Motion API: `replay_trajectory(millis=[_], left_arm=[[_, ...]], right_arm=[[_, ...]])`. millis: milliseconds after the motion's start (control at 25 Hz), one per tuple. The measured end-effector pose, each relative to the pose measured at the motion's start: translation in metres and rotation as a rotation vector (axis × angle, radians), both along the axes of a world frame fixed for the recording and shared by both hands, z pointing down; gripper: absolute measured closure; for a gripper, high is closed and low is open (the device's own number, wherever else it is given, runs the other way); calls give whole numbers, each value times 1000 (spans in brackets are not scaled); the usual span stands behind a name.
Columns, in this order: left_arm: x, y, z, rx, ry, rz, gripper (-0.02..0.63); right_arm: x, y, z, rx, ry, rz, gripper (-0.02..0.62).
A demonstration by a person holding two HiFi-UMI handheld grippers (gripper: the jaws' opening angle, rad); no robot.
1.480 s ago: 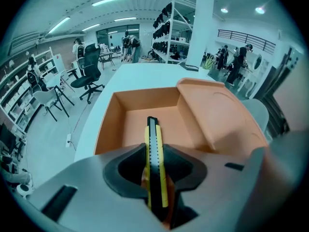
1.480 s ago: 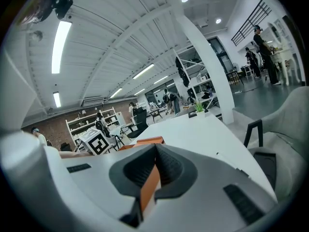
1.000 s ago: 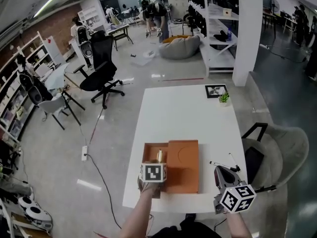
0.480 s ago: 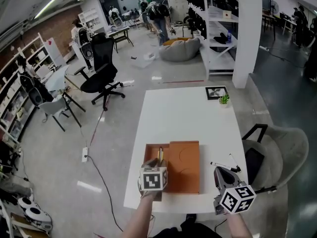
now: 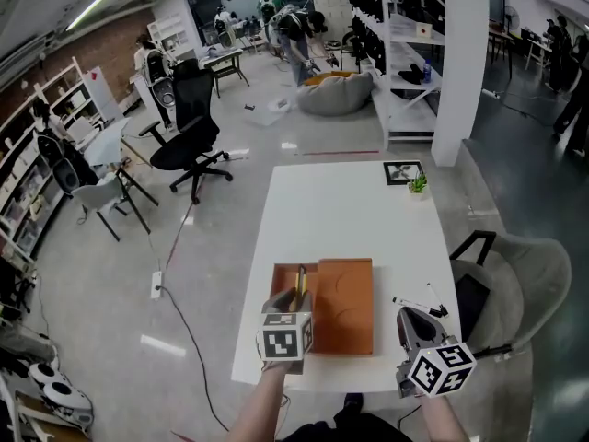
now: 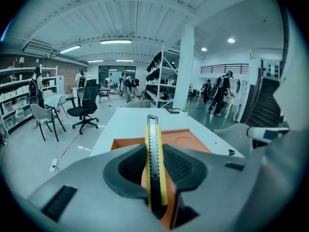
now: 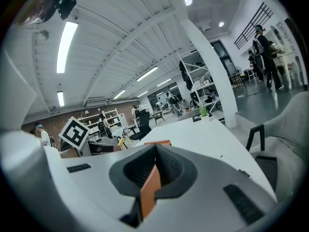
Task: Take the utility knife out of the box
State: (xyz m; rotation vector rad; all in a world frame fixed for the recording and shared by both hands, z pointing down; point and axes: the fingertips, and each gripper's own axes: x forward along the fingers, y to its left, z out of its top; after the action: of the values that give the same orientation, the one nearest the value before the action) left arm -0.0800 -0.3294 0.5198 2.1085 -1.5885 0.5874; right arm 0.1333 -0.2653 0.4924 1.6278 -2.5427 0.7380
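The left claw [image 6: 155, 164] sits higher than a moment ago, clenched on the utility knife [image 6: 155, 144]. The knife's yellow-and-black body stands edgewise between the pads, tip pointing toward the far end of the table [image 5: 350, 210]. In the head view the knife has risen out of the open left compartment of the orange box [image 5: 348, 304] and hangs just above it, by the table's near edge. The extraction looks essentially done — what probably remains is carrying it clear and setting it down. The right claw [image 7: 155, 168] stays closed on nothing at the near right.
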Motion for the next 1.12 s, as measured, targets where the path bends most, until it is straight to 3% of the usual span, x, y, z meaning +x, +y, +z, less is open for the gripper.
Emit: replay_trajectory(millis=[1120], left_arm=[[-12,54,-68,202,130,21,498]], right_arm=[[-27,24,-39,93,53,-14,595]])
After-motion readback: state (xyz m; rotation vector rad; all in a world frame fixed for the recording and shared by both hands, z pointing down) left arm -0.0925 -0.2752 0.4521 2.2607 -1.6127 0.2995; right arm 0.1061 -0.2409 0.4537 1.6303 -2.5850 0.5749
